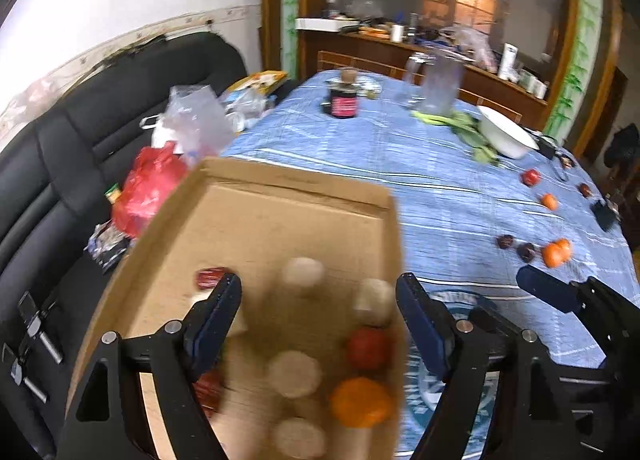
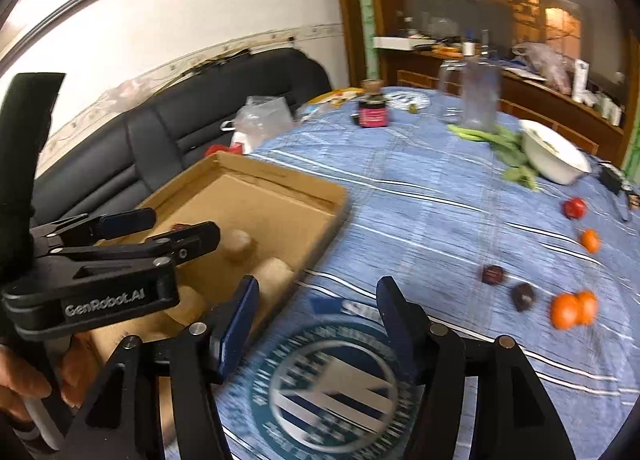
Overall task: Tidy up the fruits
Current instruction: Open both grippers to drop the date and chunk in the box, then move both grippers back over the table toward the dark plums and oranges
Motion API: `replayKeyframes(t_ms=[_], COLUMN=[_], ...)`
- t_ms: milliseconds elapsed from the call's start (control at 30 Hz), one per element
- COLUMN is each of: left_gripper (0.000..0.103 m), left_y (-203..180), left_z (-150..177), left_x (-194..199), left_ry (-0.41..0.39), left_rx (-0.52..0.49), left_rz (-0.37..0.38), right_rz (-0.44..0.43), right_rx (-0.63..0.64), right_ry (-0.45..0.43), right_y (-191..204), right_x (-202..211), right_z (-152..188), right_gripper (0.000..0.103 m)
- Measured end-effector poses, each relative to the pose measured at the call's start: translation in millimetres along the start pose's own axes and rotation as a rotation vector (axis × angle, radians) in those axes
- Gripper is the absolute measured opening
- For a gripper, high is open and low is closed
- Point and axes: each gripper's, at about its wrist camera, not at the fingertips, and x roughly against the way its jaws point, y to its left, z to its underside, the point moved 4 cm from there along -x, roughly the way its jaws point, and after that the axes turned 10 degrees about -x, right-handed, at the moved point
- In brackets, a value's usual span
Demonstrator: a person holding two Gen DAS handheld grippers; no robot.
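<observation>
A shallow cardboard box (image 1: pixel 280 196) lies on the blue striped tablecloth (image 1: pixel 440 188). Inside it are several pale round fruits (image 1: pixel 295 373), a red fruit (image 1: pixel 369 348), an orange (image 1: pixel 360 402) and dark red pieces (image 1: pixel 210 277). My left gripper (image 1: pixel 320 320) is open and empty above the box; it also shows in the right wrist view (image 2: pixel 160 228). My right gripper (image 2: pixel 316 316) is open and empty over the cloth's round logo (image 2: pixel 328 384), right of the box (image 2: pixel 256 196). Loose on the cloth to the right lie two oranges (image 2: pixel 574 309), dark fruits (image 2: pixel 493 274), another orange (image 2: pixel 590 240) and a red fruit (image 2: pixel 575 207).
A white bowl (image 2: pixel 554 156) and green leaves (image 2: pixel 508 148) lie at the far right. A dark jar (image 2: pixel 373 110) and clear plastic containers (image 2: pixel 480 96) stand at the far side. A black sofa (image 1: pixel 60 164) with plastic bags (image 1: pixel 152 188) runs along the left.
</observation>
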Motion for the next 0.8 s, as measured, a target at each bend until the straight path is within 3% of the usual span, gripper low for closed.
replayKeyframes(t_ms=[233, 500, 800], left_gripper=[0.085, 0.086, 0.085], left_y=[-49.8, -99.7, -134.8], left_z=[-1.7, -3.6, -9.0], left_x=[0.1, -9.1, -30.1], left_ry=[-0.002, 0.023, 0.059], left_rx=[-0.043, -0.109, -0.163], left_rz=[0.085, 0.143, 0.180], right_rz=[0.065, 0.172, 0.193], right_rx=[-0.075, -0.141, -0.224], right_ry=[-0.014, 0.005, 0.016], right_y=[-49.0, -121.7, -176.7], right_x=[26.0, 48.7, 51.4], right_z=[10.9, 32.5, 38.9], right_gripper=[0.066, 0.066, 0.066])
